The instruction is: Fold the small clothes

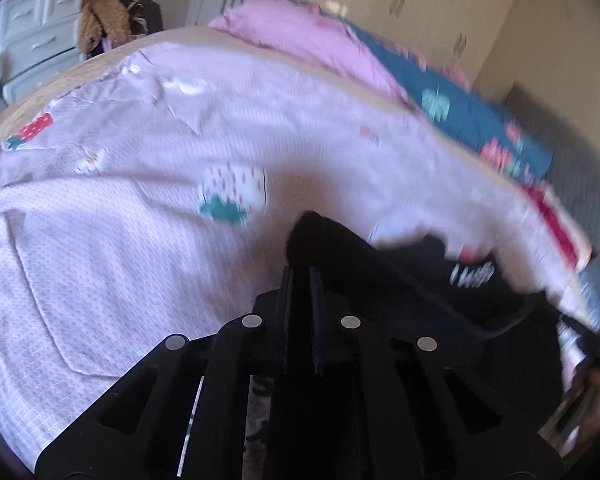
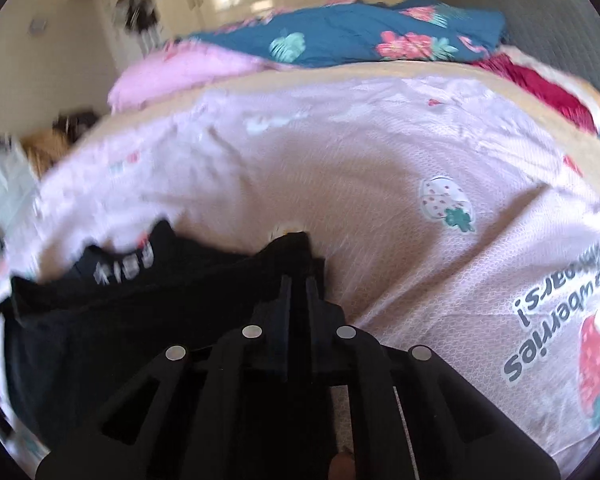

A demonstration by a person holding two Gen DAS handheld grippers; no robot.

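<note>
A black garment [image 1: 428, 288] with white lettering hangs between my two grippers over the bed. My left gripper [image 1: 302, 270] is shut on one top corner of it, the cloth bunching up past the fingertips. In the right wrist view the same black garment [image 2: 140, 304] stretches off to the left, and my right gripper [image 2: 298, 278] is shut on its other top corner. The garment's lower part drops out of sight under both grippers.
The bed is covered by a pale pink strawberry-print sheet [image 1: 148, 200] [image 2: 360, 184]. A pink blanket [image 1: 300, 36] and a blue flowered quilt [image 2: 360, 36] lie piled at the far side. A red cloth [image 2: 540, 84] sits at the far right. Grey drawers [image 1: 36, 32] stand beyond the bed.
</note>
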